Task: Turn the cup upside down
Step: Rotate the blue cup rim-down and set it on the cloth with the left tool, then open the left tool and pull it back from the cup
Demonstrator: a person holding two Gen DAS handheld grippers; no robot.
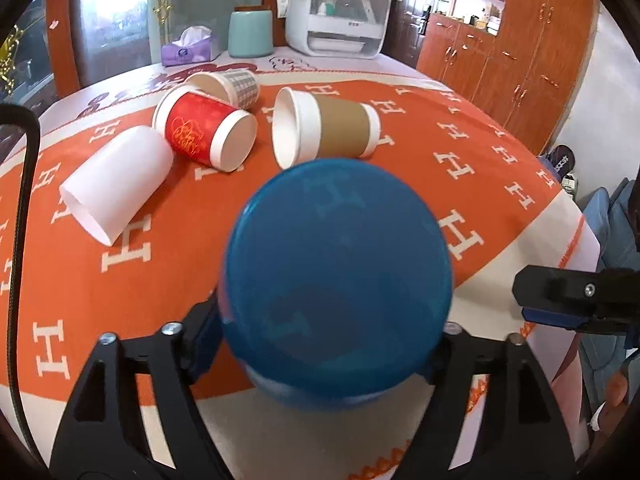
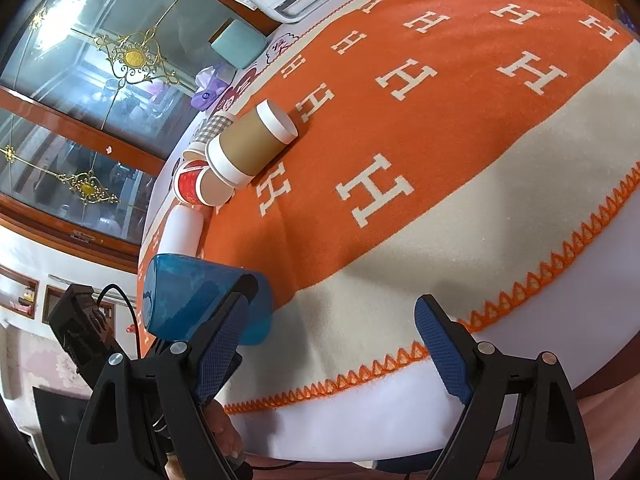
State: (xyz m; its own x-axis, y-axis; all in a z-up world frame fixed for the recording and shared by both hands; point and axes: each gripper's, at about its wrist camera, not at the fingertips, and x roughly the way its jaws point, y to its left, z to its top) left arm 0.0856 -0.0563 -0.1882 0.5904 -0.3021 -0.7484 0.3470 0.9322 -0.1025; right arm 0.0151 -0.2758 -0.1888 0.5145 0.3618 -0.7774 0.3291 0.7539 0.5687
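Note:
A translucent blue plastic cup [image 1: 336, 280] fills the middle of the left wrist view. My left gripper [image 1: 320, 344] is shut on it, base end toward the camera, above the table's near edge. In the right wrist view the same blue cup [image 2: 192, 300] hangs at the left, lying sideways in the left gripper over the cloth's edge. My right gripper [image 2: 332, 344] is open and empty, to the right of the cup and apart from it, over the cream border of the cloth.
Several paper cups lie on their sides on the orange H-patterned tablecloth [image 1: 460, 128]: a white one [image 1: 116, 184], a red one [image 1: 204, 132], a checked one [image 1: 232, 84], a brown-sleeved one [image 1: 324, 128]. A teal canister [image 1: 250, 32], tissue box [image 1: 188, 48] and white appliance [image 1: 336, 12] stand behind.

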